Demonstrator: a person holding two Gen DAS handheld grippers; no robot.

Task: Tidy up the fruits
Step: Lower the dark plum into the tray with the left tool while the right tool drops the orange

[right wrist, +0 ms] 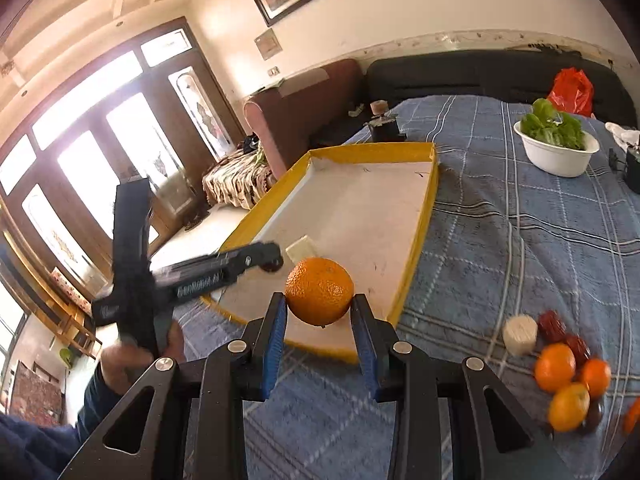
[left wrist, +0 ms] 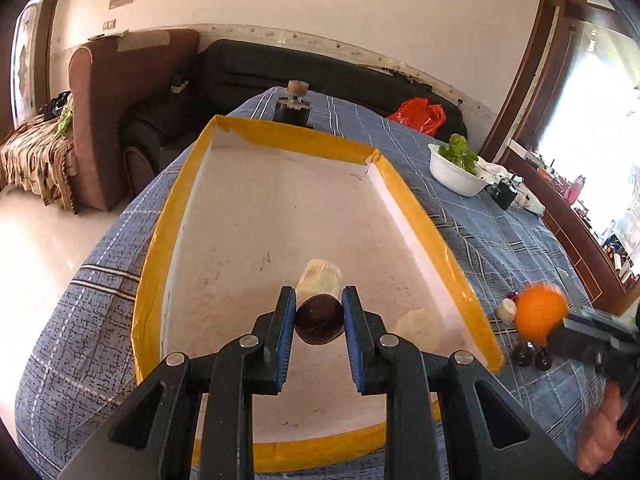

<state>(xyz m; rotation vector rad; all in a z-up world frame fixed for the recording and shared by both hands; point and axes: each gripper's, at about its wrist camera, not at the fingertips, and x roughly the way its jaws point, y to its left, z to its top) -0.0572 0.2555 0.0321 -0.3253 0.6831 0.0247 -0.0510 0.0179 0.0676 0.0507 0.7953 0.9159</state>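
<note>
With the left gripper (left wrist: 319, 314) clamping a dark fruit (left wrist: 320, 320) and the right gripper (right wrist: 320, 312) an orange (right wrist: 320, 290), each lowers fully inside the tray (left wrist: 420, 216) toward 12 o'clock before release.

Right gripper (right wrist: 320, 312): blue-padded jaws clamped on either side of an orange (right wrist: 320, 291), held above the near end of the tray.
Tray (right wrist: 420, 216): shallow, yellow-rimmed, pale floor, lying on a blue checked cloth (right wrist: 500, 240).
In the tray: one pale block (right wrist: 301, 249) near the left side.
Left gripper (right wrist: 269, 263): blurred, reaching in from the left over the tray, something dark at its tip; a hand (right wrist: 120, 364) grips its handle.
Loose fruit: three oranges (right wrist: 568, 380), dark red fruits (right wrist: 554, 326) and a white cylinder (right wrist: 520, 335) clustered on the cloth at lower right.
White bowl (right wrist: 556, 156): leafy greens inside, far right.
</note>
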